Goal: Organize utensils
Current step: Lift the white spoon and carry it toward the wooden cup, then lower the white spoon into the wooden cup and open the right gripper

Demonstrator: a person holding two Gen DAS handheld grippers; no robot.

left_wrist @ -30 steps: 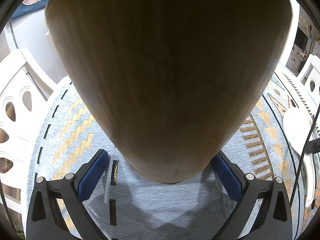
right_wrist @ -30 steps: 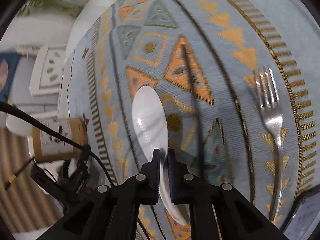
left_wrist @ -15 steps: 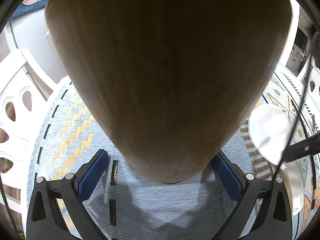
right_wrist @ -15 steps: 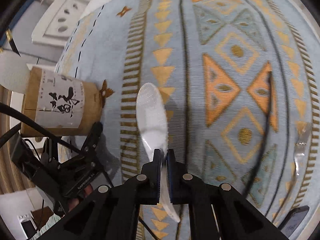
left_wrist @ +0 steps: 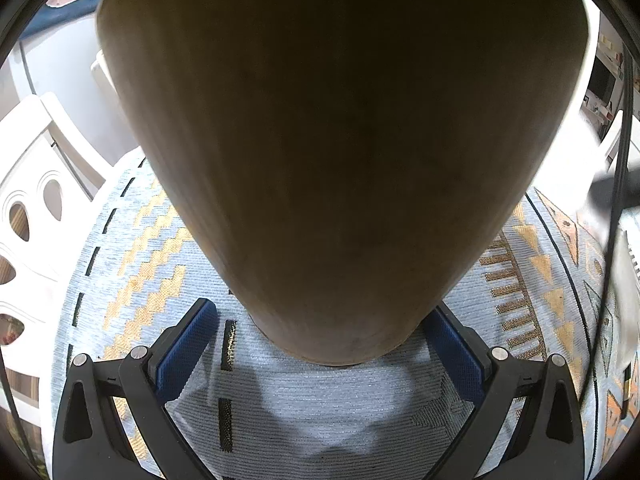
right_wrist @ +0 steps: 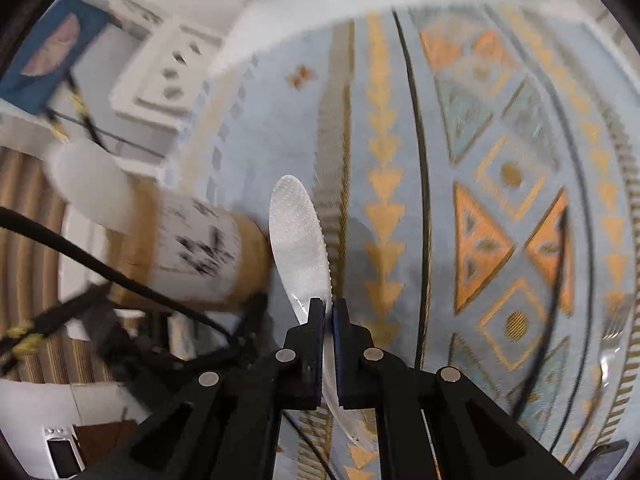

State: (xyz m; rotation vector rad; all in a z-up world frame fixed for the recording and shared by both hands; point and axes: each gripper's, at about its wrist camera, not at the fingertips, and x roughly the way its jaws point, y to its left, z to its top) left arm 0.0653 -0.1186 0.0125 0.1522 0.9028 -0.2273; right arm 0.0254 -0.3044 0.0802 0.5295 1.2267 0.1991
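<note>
Clamping the white spatula (right_wrist: pixel 299 240) by its handle, right gripper (right_wrist: pixel 328 312) hangs above the tablecloth (right_wrist: pixel 400 120); open cloth to its right. Left gripper (left_wrist: pixel 320 354) pads straddle the wooden holder (left_wrist: pixel 340 140), contact unclear.

A patterned tablecloth (right_wrist: pixel 472 168), pale blue with orange triangles, gold bands and dark lines, fills most of the right wrist view and the lower half of the left wrist view. A white chair (left_wrist: pixel 36 216) with teardrop cut-outs stands at the left edge of the left wrist view. In the upper left of both views lies a blue cushion (right_wrist: pixel 48 56). A black cable (left_wrist: pixel 620 152) hangs down the right edge of the left wrist view.
</note>
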